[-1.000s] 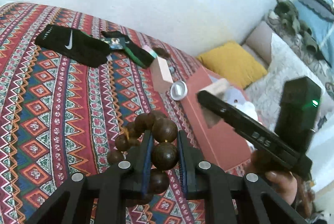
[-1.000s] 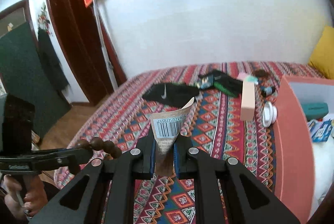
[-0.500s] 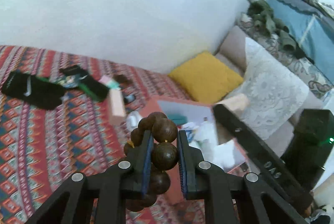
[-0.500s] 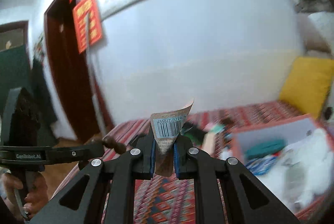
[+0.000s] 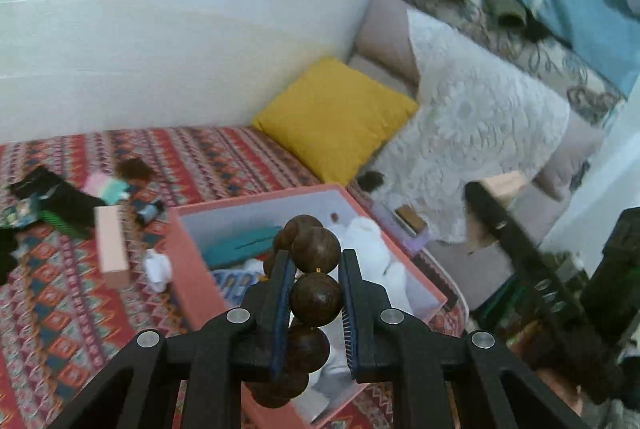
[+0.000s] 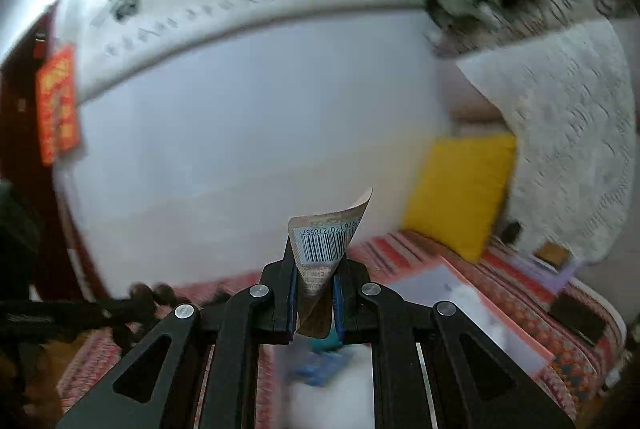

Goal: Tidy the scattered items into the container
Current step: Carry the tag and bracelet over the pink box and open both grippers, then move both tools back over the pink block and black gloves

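The left hand-held gripper (image 5: 316,299) clamps the beads (image 5: 315,277) right above the box (image 5: 192,253) at lower middle — the right hand-held gripper (image 6: 316,293) pinches a packet (image 6: 322,249), also over it.

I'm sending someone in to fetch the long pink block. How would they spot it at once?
Start at the salmon-pink box on the patterned bedspread. Just beside its left wall, the pink rectangular block lies flat on the spread. Unlike the dark socks behind it and the small white item next to it, it is stiff, straight-edged and plain pale pink.
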`<state>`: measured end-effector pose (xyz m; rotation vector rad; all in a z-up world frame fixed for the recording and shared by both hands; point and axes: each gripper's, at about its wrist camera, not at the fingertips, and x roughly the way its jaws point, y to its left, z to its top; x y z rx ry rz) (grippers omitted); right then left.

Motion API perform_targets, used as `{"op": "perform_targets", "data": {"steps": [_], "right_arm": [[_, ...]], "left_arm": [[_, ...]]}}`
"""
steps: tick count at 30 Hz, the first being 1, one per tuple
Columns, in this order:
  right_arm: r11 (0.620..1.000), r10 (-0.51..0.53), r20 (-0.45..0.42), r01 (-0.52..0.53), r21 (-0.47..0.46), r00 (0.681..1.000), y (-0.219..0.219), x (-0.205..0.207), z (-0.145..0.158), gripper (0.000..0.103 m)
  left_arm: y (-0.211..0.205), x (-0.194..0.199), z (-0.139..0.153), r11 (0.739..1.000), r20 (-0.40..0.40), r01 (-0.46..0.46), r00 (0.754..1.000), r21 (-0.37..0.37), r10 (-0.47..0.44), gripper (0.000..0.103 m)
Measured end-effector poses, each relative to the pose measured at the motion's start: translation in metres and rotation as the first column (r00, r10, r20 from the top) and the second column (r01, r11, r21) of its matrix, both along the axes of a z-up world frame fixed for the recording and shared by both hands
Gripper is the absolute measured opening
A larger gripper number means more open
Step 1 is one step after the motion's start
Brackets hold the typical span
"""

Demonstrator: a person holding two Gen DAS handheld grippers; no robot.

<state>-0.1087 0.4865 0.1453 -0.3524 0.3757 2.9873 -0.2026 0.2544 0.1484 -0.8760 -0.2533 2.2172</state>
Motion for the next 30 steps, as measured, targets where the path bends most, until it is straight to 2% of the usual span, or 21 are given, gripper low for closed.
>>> {"op": "perform_targets", "data": {"steps": [5,6,7,8,9,10,11,12,18,23,26,30], "right_arm": [[1.0,0.013,0.107,-0.01,-0.021,0.994,0.026,-0.038,-0.03,0.015],[0.999,0.034,0.149,-0.029,-0.031,0.988,0.029,-0.048,-0.038,0.02],[0.998,0.044,0.186,-0.037,-0.042,0.982,0.032,-0.056,-0.046,0.033],[0.998,0.046,0.229,-0.035,-0.054,0.972,0.035,-0.063,-0.055,0.057],[0.997,0.037,0.266,-0.02,-0.069,0.963,0.038,-0.068,-0.063,0.068],[0.996,0.013,0.284,0.012,-0.085,0.959,0.044,-0.069,-0.069,0.075],[0.994,-0.007,0.299,0.039,-0.101,0.954,0.049,-0.07,-0.073,0.075],[0.991,-0.008,0.298,0.047,-0.124,0.954,0.055,-0.068,-0.073,0.075],[0.971,-0.044,0.237,0.097,-0.217,0.971,0.071,-0.048,-0.067,0.076],[0.974,-0.036,0.211,0.081,-0.21,0.977,0.053,-0.04,-0.064,0.077],[0.98,-0.002,0.185,0.039,-0.194,0.983,0.031,-0.037,-0.057,0.078],[0.986,0.107,0.168,-0.083,-0.143,0.98,-0.016,-0.041,-0.05,0.081]], "left_arm": [[0.063,-0.036,-0.027,0.996,0.032,0.053,0.998,-0.074,-0.051,0.017],[0.074,-0.046,-0.034,0.994,0.049,0.059,0.997,-0.093,-0.055,0.017],[0.086,-0.059,-0.044,0.991,0.083,0.069,0.995,-0.117,-0.059,0.018],[0.092,-0.066,-0.051,0.989,0.109,0.063,0.993,-0.134,-0.049,0.026],[0.094,-0.072,-0.057,0.988,0.131,0.051,0.991,-0.144,-0.032,0.035],[0.092,-0.075,-0.061,0.989,0.149,0.033,0.989,-0.142,-0.012,0.049],[0.088,-0.078,-0.065,0.991,0.163,0.017,0.987,-0.135,0.005,0.068],[0.08,-0.077,-0.067,0.993,0.166,0.004,0.986,-0.118,0.015,0.073],[0.03,-0.057,-0.077,0.988,0.147,-0.068,0.985,-0.138,0.089,0.075],[-0.029,-0.037,-0.105,0.974,0.16,-0.14,0.972,-0.18,0.17,0.075],[-0.071,-0.019,-0.123,0.954,0.141,-0.195,0.963,-0.229,0.231,0.075],[-0.138,0.003,-0.153,0.919,0.151,-0.284,0.931,-0.273,0.333,0.075]]}}
